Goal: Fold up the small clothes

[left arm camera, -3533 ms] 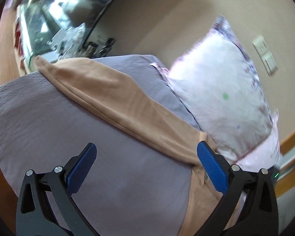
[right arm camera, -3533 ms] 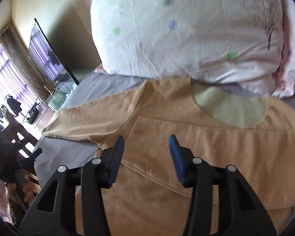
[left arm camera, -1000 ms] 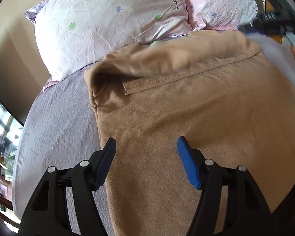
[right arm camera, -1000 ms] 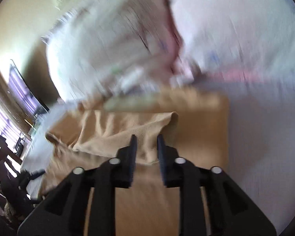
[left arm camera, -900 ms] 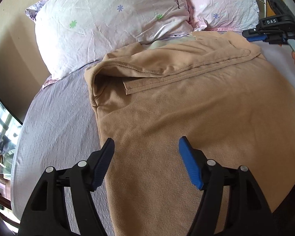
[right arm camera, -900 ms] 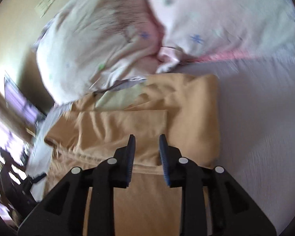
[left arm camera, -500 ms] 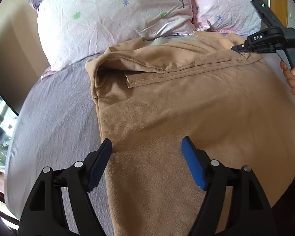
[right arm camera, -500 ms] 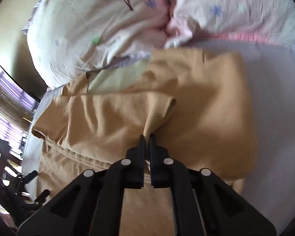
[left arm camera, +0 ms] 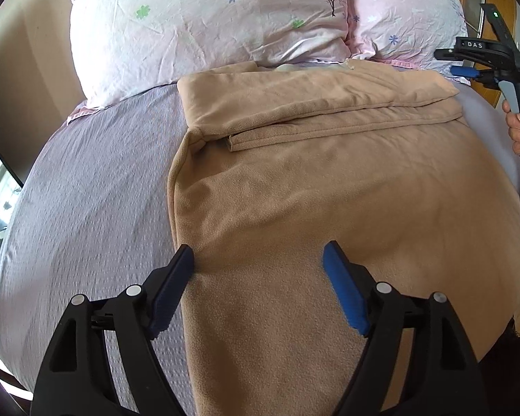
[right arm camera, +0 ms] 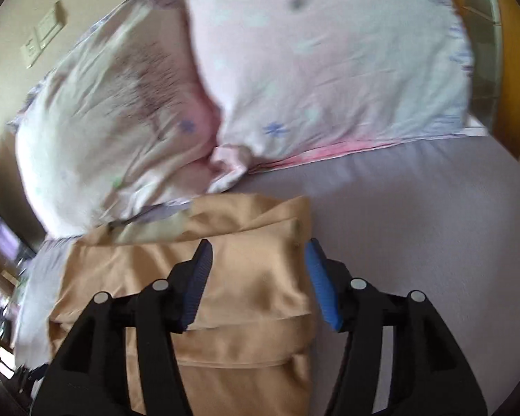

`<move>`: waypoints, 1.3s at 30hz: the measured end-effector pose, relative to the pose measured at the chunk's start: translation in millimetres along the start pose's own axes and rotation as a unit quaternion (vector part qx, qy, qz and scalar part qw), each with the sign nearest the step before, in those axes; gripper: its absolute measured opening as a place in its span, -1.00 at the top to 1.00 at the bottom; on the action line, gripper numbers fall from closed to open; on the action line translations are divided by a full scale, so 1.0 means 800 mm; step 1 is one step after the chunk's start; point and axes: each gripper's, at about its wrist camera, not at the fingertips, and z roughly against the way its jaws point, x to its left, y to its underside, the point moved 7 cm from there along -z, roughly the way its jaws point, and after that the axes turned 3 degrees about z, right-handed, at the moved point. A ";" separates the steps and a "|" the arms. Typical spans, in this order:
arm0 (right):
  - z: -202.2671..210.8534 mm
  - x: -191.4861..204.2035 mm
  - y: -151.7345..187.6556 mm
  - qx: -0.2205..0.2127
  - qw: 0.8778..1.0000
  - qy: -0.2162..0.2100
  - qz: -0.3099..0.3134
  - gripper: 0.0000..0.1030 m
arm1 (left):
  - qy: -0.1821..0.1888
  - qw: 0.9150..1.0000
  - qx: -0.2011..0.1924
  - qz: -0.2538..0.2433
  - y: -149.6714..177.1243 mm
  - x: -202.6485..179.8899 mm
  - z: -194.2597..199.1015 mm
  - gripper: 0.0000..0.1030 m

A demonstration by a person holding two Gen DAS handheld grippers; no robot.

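1. The tan garment (left arm camera: 329, 187) is lying flat on the bed sheet (left arm camera: 86, 208), filling the middle and right of the left wrist frame, with its upper part folded down into a layered band just below the pillows.
2. In the right wrist frame the same tan garment (right arm camera: 246, 294) is sitting in the lower left, its folded edge showing stacked layers.
3. The left tongs (left arm camera: 258, 270) are standing wide open at the bottom of their frame, 1 pad at the garment's left edge and the other over the cloth, gripping nothing.
4. The right tongs (right arm camera: 258, 270) are also gaping open above the folded corner, holding nothing.
5. 2 floral pillows (left arm camera: 208, 24) are leaning across the top of the left wrist frame, touching the garment's upper edge.
6. A wall switch (right arm camera: 43, 34) is showing in the upper left of the right wrist frame.
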 end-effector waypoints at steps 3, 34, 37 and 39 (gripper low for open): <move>-0.054 -0.002 0.029 0.097 0.995 0.009 0.000 -0.30 | 0.001 1.000 -0.003 0.005 0.000 0.001 0.000 -0.53; 0.144 -0.085 0.360 0.145 0.931 -0.331 -0.041 -0.89 | 0.306 0.939 0.042 0.152 0.181 0.037 0.065 -0.59; 0.133 -0.070 0.361 0.133 0.918 -0.371 -0.049 -0.84 | 0.328 0.926 0.052 0.178 0.177 0.028 0.052 -0.45; 0.124 -0.067 0.362 0.131 0.913 -0.383 -0.056 -0.41 | 0.333 0.918 0.069 0.202 0.181 0.029 0.043 -0.01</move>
